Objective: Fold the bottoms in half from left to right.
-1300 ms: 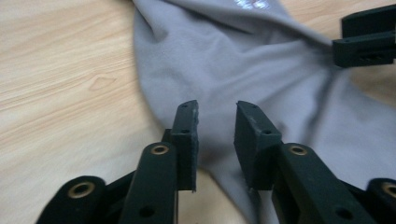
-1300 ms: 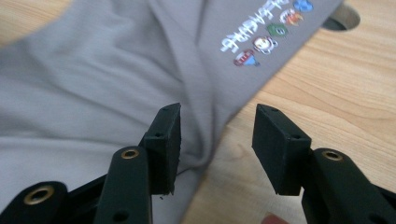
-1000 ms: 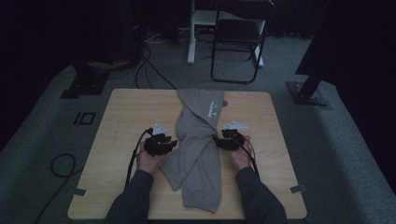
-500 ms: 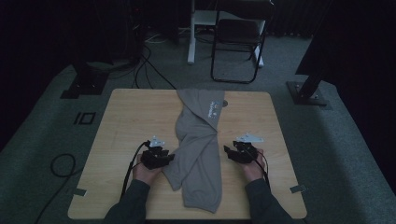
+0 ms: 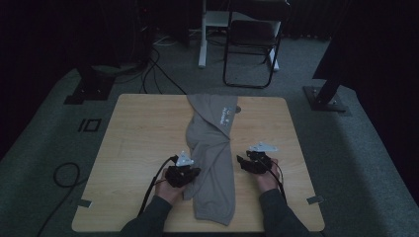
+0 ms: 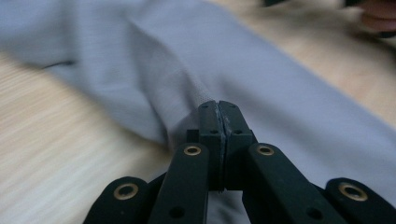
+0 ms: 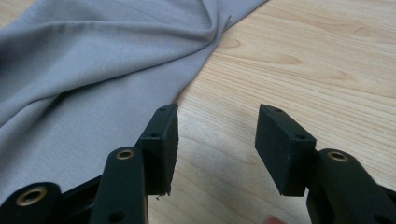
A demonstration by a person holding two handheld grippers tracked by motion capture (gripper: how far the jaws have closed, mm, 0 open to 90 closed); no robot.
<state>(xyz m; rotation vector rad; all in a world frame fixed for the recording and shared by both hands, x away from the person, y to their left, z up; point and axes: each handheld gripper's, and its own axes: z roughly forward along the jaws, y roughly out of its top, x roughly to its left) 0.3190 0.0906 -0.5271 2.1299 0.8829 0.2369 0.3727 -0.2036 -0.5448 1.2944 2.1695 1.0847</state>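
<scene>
- Grey, soft jersey cloth: a folded garment lies lengthwise down the middle of the pale wooden table, its printed label end toward the far edge and its rounded end near the person's side.
- At the cloth's left edge, the left gripper has just been closing. A second ago its jaws stood apart beside the fabric; now, in the left gripper view, the two black jaws are pressed flat together with a small ridge of the garment pinched up between their tips. The hand has also slid toward the person along that edge compared with the earlier high view.
- In my judgement, this means the left side has its grab and is ready to lift or fold, once the other side is secured.
- At the cloth's right edge, the right gripper holds nothing. Its jaws stand about half open over bare wood, just beside the garment's hem, with no cloth between them. It too has drawn back from where it sat on the fabric a second ago.
- The likely next need is for this gripper to close the gap to the hem and pinch it, so both edges can be raised together.
</scene>
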